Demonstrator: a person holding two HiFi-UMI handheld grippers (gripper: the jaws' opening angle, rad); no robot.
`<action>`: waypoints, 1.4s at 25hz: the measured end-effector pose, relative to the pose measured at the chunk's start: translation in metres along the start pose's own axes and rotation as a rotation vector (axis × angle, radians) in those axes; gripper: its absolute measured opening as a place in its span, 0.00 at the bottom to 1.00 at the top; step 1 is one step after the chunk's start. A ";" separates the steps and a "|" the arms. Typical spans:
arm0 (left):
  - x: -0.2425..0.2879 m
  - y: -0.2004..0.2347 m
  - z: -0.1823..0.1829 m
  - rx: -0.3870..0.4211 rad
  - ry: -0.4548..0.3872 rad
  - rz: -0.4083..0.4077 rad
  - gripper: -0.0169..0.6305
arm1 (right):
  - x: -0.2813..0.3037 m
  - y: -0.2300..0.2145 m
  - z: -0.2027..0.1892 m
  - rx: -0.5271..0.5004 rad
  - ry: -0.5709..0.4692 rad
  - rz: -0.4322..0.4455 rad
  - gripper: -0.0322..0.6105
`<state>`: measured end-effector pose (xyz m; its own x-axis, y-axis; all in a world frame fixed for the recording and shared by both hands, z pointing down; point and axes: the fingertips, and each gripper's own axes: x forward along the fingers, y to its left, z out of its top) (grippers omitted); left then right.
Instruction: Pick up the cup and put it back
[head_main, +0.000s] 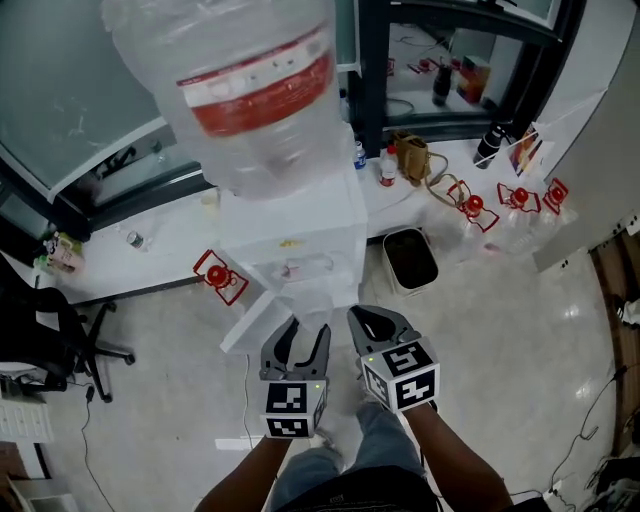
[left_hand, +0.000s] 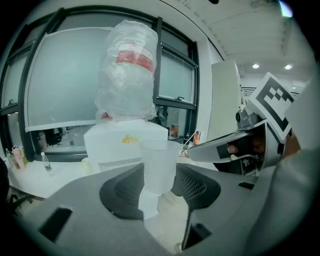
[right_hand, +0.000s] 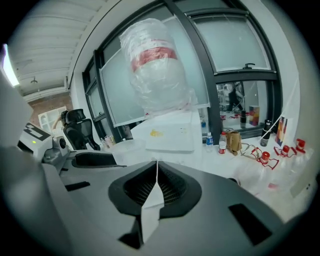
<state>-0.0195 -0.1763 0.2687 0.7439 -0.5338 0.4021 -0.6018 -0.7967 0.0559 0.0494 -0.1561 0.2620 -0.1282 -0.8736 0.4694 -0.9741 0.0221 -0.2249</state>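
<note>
Left gripper (head_main: 305, 335), at 6 o'clock in the head view: jaws set wide, pinching the translucent cup (left_hand: 159, 167) by its sides, upright, held in the air. White water dispenser (head_main: 300, 225) stands at 12 o'clock beyond it. Right gripper (head_main: 378, 320), just beside at 3 o'clock of the left: jaws pressed together, nothing between.

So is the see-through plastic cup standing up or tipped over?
Upright: the translucent plastic cup sits rim-up in the left claw.
</note>
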 end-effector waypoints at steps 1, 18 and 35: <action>0.001 0.001 -0.006 0.005 -0.003 -0.015 0.34 | 0.001 0.001 -0.006 0.003 0.001 -0.013 0.09; 0.068 0.032 -0.150 0.012 -0.001 -0.138 0.34 | 0.074 -0.013 -0.134 -0.020 0.049 -0.106 0.09; 0.178 0.046 -0.299 0.026 -0.055 -0.149 0.34 | 0.185 -0.069 -0.253 -0.116 0.038 -0.046 0.09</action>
<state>-0.0011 -0.2229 0.6166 0.8395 -0.4233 0.3408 -0.4766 -0.8747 0.0876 0.0453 -0.1959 0.5806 -0.0873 -0.8559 0.5097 -0.9939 0.0401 -0.1029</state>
